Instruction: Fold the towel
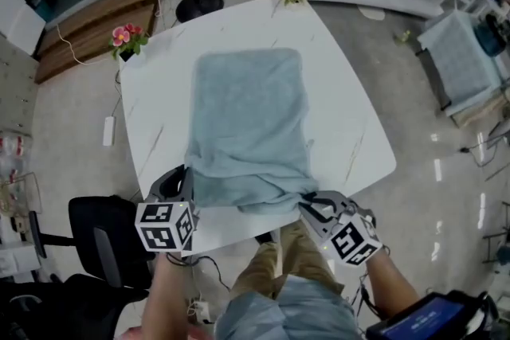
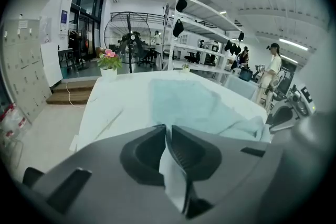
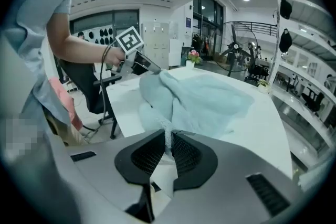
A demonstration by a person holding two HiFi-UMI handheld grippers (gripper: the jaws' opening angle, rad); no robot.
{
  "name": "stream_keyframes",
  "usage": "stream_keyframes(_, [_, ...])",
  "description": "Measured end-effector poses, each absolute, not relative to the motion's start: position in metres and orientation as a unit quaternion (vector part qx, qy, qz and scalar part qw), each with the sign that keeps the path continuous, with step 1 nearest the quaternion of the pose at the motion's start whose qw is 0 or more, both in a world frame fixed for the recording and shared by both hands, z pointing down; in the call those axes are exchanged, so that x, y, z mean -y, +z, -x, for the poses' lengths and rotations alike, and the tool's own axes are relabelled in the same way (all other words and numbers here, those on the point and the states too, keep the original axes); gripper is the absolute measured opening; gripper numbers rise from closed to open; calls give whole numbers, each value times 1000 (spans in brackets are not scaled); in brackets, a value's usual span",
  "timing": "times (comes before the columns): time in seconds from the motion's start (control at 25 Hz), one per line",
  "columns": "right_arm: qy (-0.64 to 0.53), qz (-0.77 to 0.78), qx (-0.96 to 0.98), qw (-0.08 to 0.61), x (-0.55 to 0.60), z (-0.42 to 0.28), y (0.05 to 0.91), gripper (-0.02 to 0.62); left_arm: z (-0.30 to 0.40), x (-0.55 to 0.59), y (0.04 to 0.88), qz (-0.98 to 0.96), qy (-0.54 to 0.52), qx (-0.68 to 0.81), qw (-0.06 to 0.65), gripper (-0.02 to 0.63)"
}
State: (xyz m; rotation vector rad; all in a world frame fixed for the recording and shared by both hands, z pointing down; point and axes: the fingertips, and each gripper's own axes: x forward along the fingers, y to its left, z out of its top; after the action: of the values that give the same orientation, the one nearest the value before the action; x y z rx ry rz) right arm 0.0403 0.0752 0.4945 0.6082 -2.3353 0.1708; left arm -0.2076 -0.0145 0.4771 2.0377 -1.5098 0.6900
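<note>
1. The pale blue towel (image 1: 247,107) lies spread on the white tabletop (image 1: 351,115), with its near end bunched at the edge closest to us. If we drag it instead of lifting, we could pull it off.
2. Our left gripper (image 1: 188,177) and right gripper (image 1: 307,204) are each clamped on a near corner. If they travel unevenly, the fold would likely land skewed.
3. Each pinch looks thin, so a corner may slip free.

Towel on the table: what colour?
The towel is a plain pale blue-green, no pattern; the head view shows it best.
</note>
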Motion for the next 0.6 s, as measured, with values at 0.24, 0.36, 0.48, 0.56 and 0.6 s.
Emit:
stream_keyframes(0.24, [52, -276, 886, 369, -55, -57, 532, 60, 206, 6, 521, -743, 279, 551, 257, 38])
stream_keyframes(0.36, [72, -270, 891, 359, -57, -53, 533, 74, 202, 7, 525, -745, 281, 550, 253, 38])
stream_keyframes(0.48, [69, -255, 894, 361, -65, -51, 524, 153, 200, 1, 514, -746, 262, 554, 262, 55])
stream_keyframes(0.56, [62, -254, 897, 357, -70, -51, 509, 165, 203, -9, 504, -744, 243, 557, 277, 107])
stream_keyframes(0.6, [59, -255, 899, 350, -72, -50, 500, 166, 207, -16, 499, -742, 236, 560, 284, 129])
